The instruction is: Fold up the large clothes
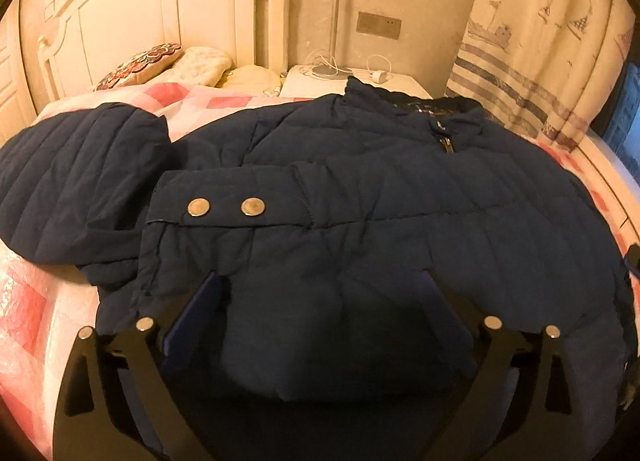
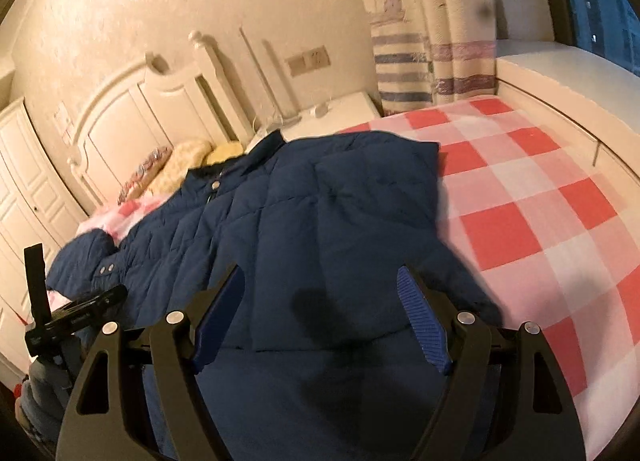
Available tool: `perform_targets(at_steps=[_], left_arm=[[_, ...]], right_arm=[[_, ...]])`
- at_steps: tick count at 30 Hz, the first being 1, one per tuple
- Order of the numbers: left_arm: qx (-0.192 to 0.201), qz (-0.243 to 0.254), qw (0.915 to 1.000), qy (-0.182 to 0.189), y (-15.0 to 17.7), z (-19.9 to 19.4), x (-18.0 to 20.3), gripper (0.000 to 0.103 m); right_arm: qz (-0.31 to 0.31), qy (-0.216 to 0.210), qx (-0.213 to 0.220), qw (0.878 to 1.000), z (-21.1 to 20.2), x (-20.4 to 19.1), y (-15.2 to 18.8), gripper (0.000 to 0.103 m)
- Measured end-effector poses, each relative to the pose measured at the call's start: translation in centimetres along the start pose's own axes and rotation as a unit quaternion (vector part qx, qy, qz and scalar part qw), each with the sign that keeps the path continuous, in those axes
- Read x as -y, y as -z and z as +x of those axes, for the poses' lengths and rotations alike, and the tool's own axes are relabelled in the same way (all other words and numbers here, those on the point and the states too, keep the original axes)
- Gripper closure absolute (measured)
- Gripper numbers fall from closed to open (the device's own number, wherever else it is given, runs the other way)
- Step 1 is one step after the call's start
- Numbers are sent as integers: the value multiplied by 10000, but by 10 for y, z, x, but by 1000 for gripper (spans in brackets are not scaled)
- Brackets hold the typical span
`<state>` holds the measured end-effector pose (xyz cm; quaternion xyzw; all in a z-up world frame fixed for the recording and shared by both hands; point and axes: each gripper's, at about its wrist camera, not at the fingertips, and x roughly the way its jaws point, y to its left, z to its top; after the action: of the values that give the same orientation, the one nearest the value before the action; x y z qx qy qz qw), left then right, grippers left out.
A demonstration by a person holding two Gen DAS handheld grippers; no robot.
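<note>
A navy quilted puffer jacket point(image 1: 360, 189) lies flat on the bed, collar toward the headboard. One sleeve with two metal snaps point(image 1: 226, 207) is folded across its front; its hood point(image 1: 76, 181) lies to the left. My left gripper point(image 1: 320, 289) is open, its fingers spread over the jacket's lower hem. In the right wrist view the jacket point(image 2: 320, 221) fills the middle. My right gripper point(image 2: 320, 293) is open above the jacket's lower right part, holding nothing. The left gripper's body point(image 2: 72, 317) shows at the left edge.
The bed has a pink and red checked cover point(image 2: 540, 221). Pillows point(image 1: 200, 65) lie by the white headboard point(image 1: 160, 13). A white nightstand point(image 1: 360, 81) with cables stands behind the collar. Curtains point(image 1: 540, 41) hang at right. A white ledge point(image 2: 560, 73) borders the bed.
</note>
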<state>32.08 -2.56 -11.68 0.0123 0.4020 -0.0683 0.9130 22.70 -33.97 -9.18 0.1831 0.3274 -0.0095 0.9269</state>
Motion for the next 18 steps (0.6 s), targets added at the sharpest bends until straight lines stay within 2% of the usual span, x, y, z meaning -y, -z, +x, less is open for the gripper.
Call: perform_targets(at_steps=[3, 5, 7, 8, 9, 12, 14, 15, 16, 18], left_arm=[[-35, 62, 10000, -48, -5, 4, 6, 3], [-32, 54, 10000, -30, -4, 2, 5, 2], [-17, 15, 10000, 30, -5, 2, 3, 2], [-7, -5, 10000, 60, -5, 2, 2, 2], [13, -37, 9999, 112, -5, 1, 0, 2], [70, -144, 9995, 258, -6, -1, -5, 2], [128, -224, 9991, 348, -6, -4, -9, 2], [226, -329, 9983, 424, -7, -8, -13, 2], [316, -433, 9975, 470, -8, -12, -18, 2], [488, -793, 9937, 626, -12, -24, -35, 3]], right_arm=[[-276, 251, -69, 9993, 7, -22, -11, 27], [-769, 539, -102, 9955, 16, -43, -15, 26], [-1337, 887, -466, 9859, 38, -60, -11, 23], [-1720, 1216, -927, 9732, 59, -68, -3, 22], [-1855, 1394, -1162, 9657, 72, -70, 3, 22], [-1639, 1662, -958, 9676, 66, -75, 2, 22], [-1534, 1529, -406, 9754, 48, -88, 1, 19], [-1559, 1427, -267, 9770, 44, -94, 3, 19], [-1662, 1249, -230, 9779, 45, -104, 7, 18], [-2017, 1017, -681, 9718, 65, -115, 19, 16]])
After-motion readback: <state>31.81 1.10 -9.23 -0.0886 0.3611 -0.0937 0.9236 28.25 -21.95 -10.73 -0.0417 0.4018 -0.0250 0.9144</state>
